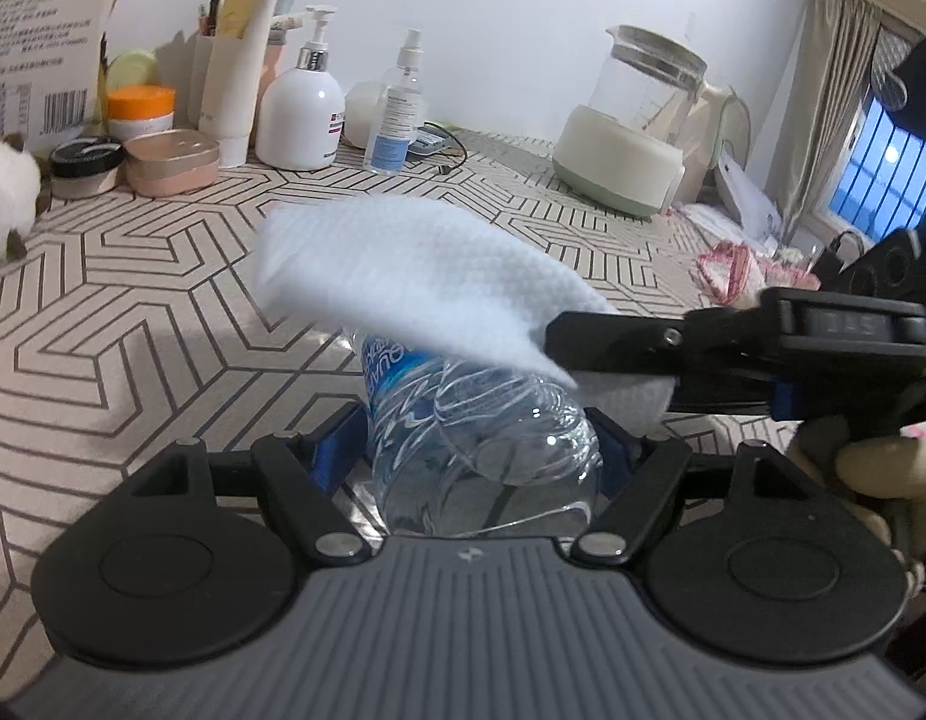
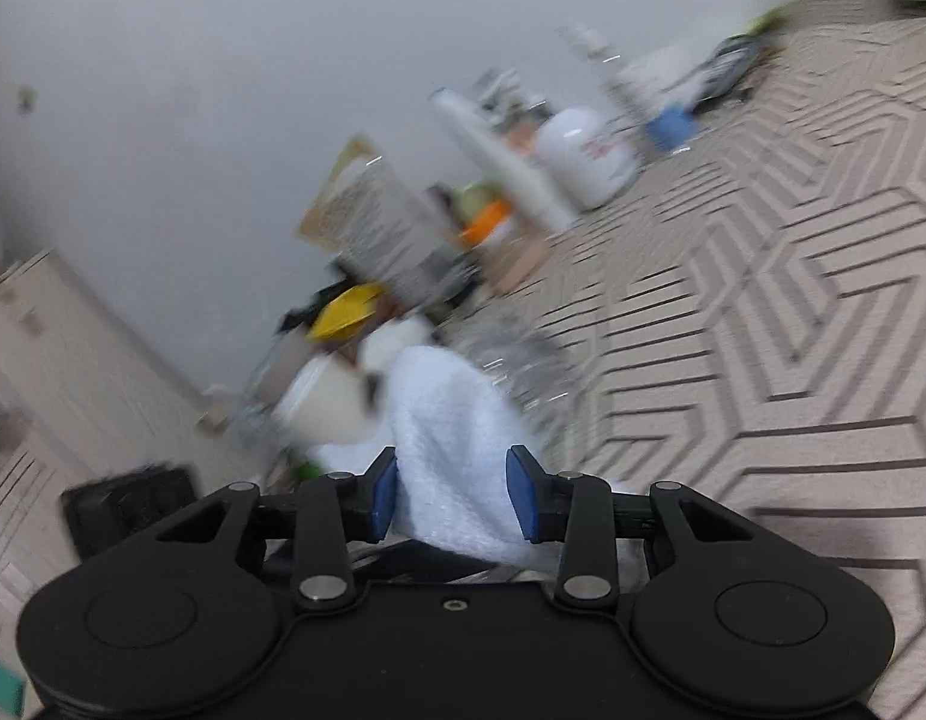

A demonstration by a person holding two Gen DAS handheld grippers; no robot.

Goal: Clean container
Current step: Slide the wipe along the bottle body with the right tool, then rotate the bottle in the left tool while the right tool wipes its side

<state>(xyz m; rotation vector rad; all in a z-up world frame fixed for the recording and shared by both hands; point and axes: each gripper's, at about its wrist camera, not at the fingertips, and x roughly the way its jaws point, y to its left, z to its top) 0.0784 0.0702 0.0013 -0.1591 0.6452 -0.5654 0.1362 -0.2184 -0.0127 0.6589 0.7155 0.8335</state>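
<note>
Two grippers are at work over the patterned tabletop (image 1: pixel 162 276): the left gripper (image 1: pixel 484 450) is clamped around a clear plastic water bottle (image 1: pixel 481 438), held up off the table with its blue label toward the far end, while the right gripper (image 1: pixel 613 354) pinches a white textured cloth (image 1: pixel 414 264) that drapes over the bottle's upper part. The bottle looks thin-walled and light, likely to dent under a hard squeeze and slick where the plastic is smooth, so the ribbed middle seems the safest place to grip. The cloth is soft and limp, flopping past the fingers. The right wrist view is smeared, so I can't quite tell how much cloth (image 2: pixel 444 438) sits between the blue pads (image 2: pixel 383 495).
</note>
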